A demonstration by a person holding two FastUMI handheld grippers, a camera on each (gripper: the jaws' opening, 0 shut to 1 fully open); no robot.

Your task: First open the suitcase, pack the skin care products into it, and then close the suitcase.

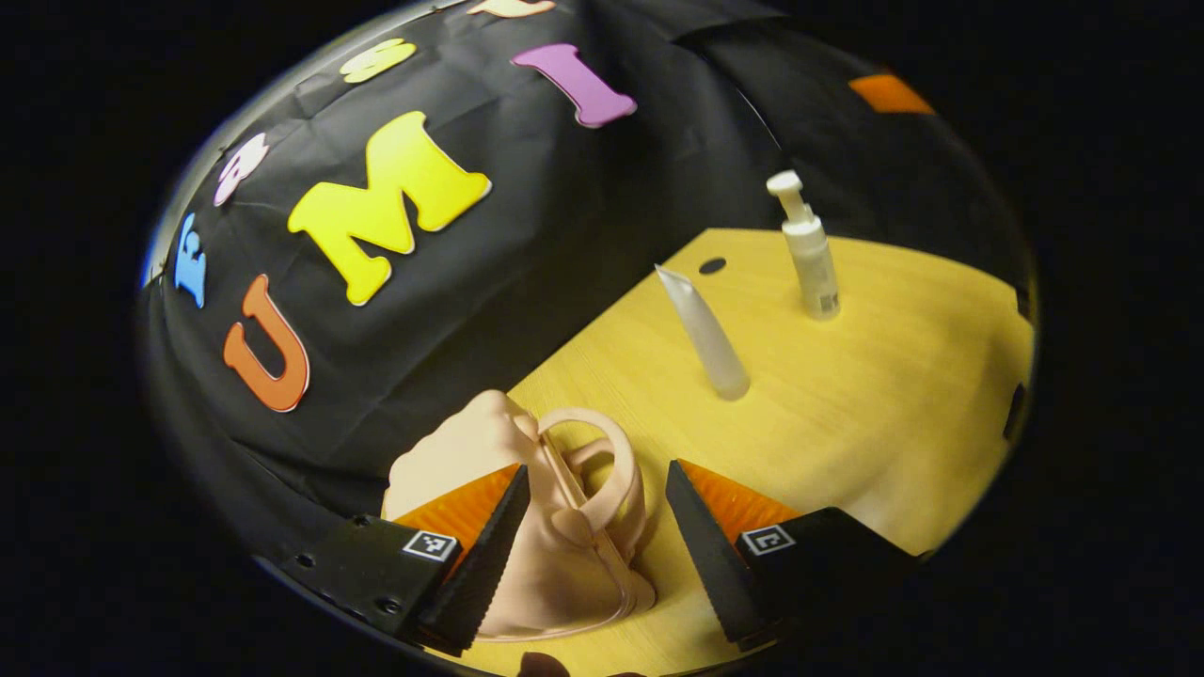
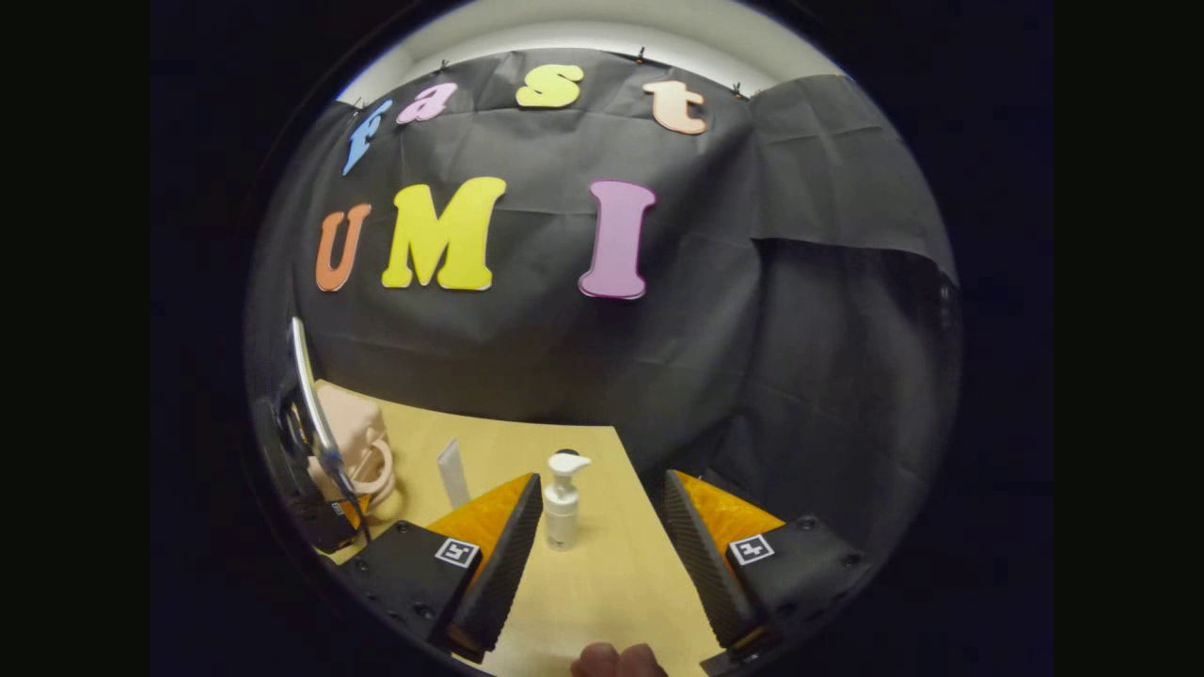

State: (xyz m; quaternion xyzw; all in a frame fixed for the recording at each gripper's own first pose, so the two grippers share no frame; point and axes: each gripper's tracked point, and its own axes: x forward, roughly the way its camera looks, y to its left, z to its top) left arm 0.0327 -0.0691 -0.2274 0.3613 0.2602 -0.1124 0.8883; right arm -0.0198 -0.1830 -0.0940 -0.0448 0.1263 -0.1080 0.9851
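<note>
A small pale pink suitcase (image 1: 555,536) with a loop handle stands on the yellow table (image 1: 847,423), lid closed. My left gripper (image 1: 597,527) is open, with its fingers on either side of the case's handle end, not pressing on it. Beyond it stand a translucent tube (image 1: 705,334) upright on its cap and a white pump bottle (image 1: 811,249). In the right gripper view, my right gripper (image 2: 602,550) is open above the table, with the pump bottle (image 2: 562,503) just ahead of its left finger. The tube (image 2: 453,473) and the suitcase (image 2: 353,442) lie further left, beside the left gripper (image 2: 320,508).
The black cloth wall closes the table's far and side edges. A dark round hole (image 1: 712,265) sits in the tabletop behind the tube. Bare table surface lies to the right of the bottle. A fingertip (image 2: 616,658) shows at the bottom edge.
</note>
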